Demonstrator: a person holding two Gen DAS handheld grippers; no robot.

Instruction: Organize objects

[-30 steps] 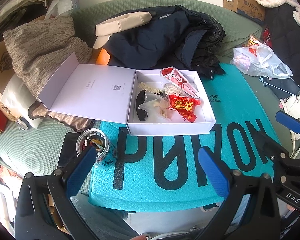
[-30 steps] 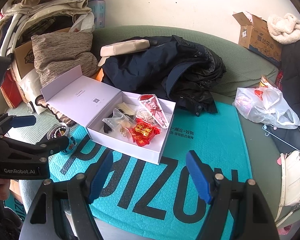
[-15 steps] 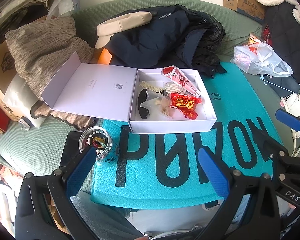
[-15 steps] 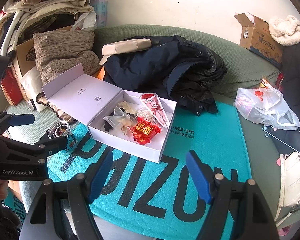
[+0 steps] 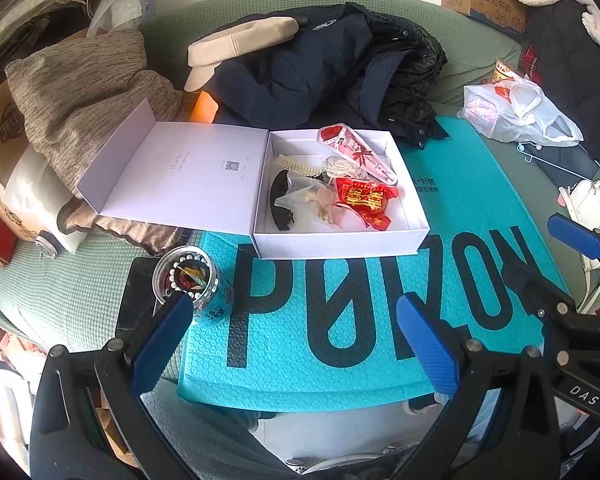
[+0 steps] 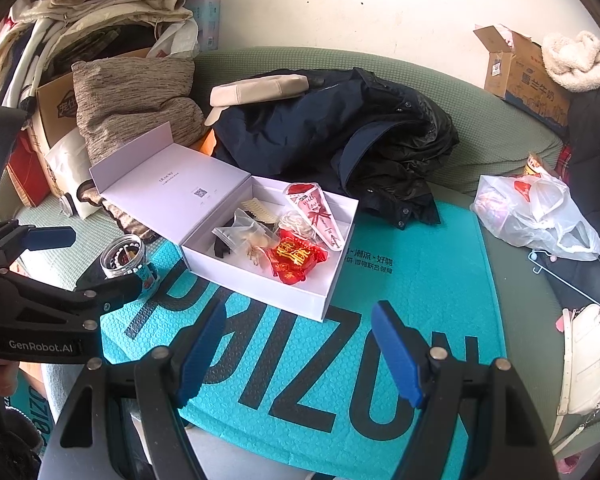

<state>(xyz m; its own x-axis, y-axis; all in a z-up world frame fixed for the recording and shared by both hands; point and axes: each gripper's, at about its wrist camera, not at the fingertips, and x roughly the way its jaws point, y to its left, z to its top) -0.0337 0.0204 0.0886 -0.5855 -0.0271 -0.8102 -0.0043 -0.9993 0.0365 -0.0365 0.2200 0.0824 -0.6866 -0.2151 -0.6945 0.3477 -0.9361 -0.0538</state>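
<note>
An open white box (image 5: 340,246) rests on a teal bubble mailer (image 5: 460,216), its lid (image 5: 188,176) folded flat to the left. Inside lie a red foil packet (image 5: 364,200), a pink cone packet (image 5: 356,152), a cream comb (image 5: 296,166), a white cord coil (image 5: 340,166), a clear bag (image 5: 312,200) and a black piece (image 5: 280,200). A glass jar of beads (image 5: 192,284) stands at the mailer's left corner, close to my left finger. My left gripper (image 5: 292,312) hovers open and empty before the box. My right gripper (image 6: 298,316) is open and empty too, nearer than the box (image 6: 260,292).
A dark jacket (image 5: 320,68) and beige cap (image 5: 240,40) lie behind the box on the green sofa. A brown cushion (image 5: 84,92) and cardboard boxes crowd the left. A white plastic bag (image 6: 540,212) and a white handbag (image 6: 588,348) sit on the right.
</note>
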